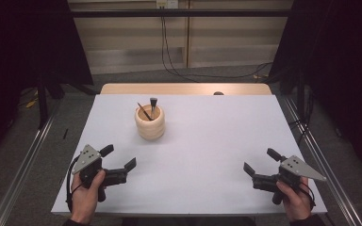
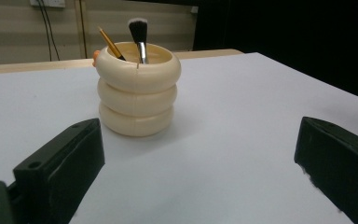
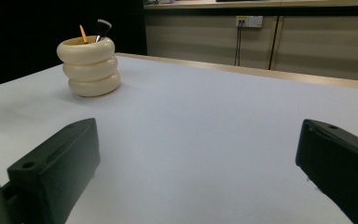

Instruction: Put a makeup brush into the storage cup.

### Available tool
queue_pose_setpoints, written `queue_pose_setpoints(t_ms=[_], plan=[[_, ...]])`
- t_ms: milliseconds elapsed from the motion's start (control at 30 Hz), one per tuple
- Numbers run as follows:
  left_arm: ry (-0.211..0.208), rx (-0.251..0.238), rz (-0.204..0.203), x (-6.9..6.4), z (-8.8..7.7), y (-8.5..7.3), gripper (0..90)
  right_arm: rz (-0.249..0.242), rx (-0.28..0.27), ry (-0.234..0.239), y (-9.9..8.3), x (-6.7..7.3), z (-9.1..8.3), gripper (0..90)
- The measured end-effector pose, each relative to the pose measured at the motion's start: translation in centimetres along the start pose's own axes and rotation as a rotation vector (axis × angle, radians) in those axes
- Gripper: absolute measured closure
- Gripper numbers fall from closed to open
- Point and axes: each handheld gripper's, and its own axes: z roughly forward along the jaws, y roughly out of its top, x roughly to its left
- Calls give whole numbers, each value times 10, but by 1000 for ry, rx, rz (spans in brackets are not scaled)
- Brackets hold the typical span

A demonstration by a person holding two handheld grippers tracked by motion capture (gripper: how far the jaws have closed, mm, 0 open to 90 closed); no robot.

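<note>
Cream, three-ringed ceramic holder (image 1: 150,123), upright toward the far left of the white table (image 1: 207,155), containing one black-bristled makeup brush (image 2: 139,35) and one slim gold-handled brush (image 2: 110,44); my left gripper (image 1: 119,157) and right gripper (image 1: 259,161) rest near the front edge, jaws wide apart, holding nothing.

White-topped table (image 1: 207,141) with a pale wooden strip along its far edge, cream ribbed holder (image 1: 150,123) of three stacked rings standing upright on the left far part, a makeup brush (image 1: 153,103) and a pencil (image 1: 144,111) inside it
</note>
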Motion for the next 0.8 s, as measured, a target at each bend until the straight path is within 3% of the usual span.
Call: queue_pose_setpoints(t_ms=[100,233,400,733,800], plan=[[5,-3,15,-3,-5,-4,15,3,0,2,0,0,0,0],[8,-12,5,-5,-11,-10,15,12,-12,-7,0,0,0,0],[26,-23,33,-8,-17,-14,15,16,-8,-5,0,0,0,0],[5,-22,2,-7,-20,-22,15,0,-3,-5,0,-3,0,0],[17,-22,7,-7,-20,-21,15,1,-5,-11,0,-3,0,0]])
